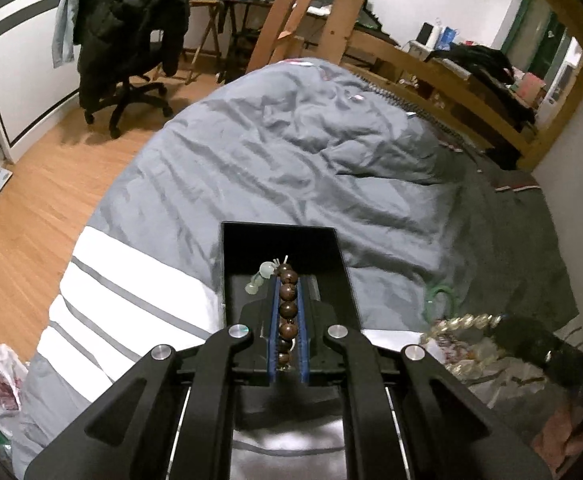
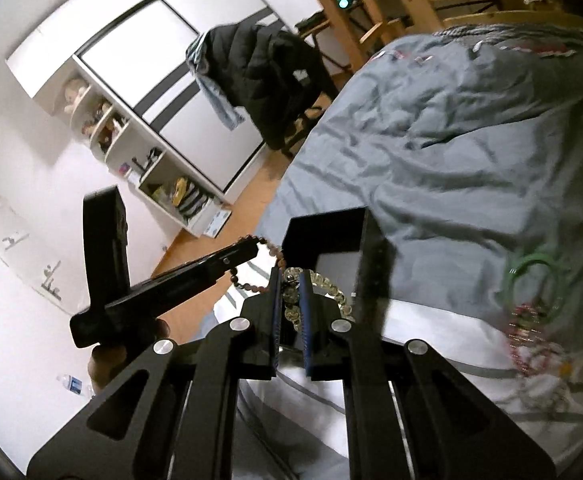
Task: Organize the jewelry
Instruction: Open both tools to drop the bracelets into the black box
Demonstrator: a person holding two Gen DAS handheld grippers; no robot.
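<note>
Step in hand: placing bracelets in the black box [image 1: 343, 258] on the bed [image 1: 291, 152]. The left gripper [image 1: 287, 300] has its fingers clamped on a brown bead bracelet [image 1: 287, 308], held over the box interior. The right gripper [image 2: 291, 296] has its fingers clamped on a pale bead bracelet [image 2: 331, 288] at the box rim. A green bangle [image 2: 531, 276] and further jewelry lie on the bed beside the box. Next move, by judgement: lower each bracelet into the box, then part the fingers
</note>
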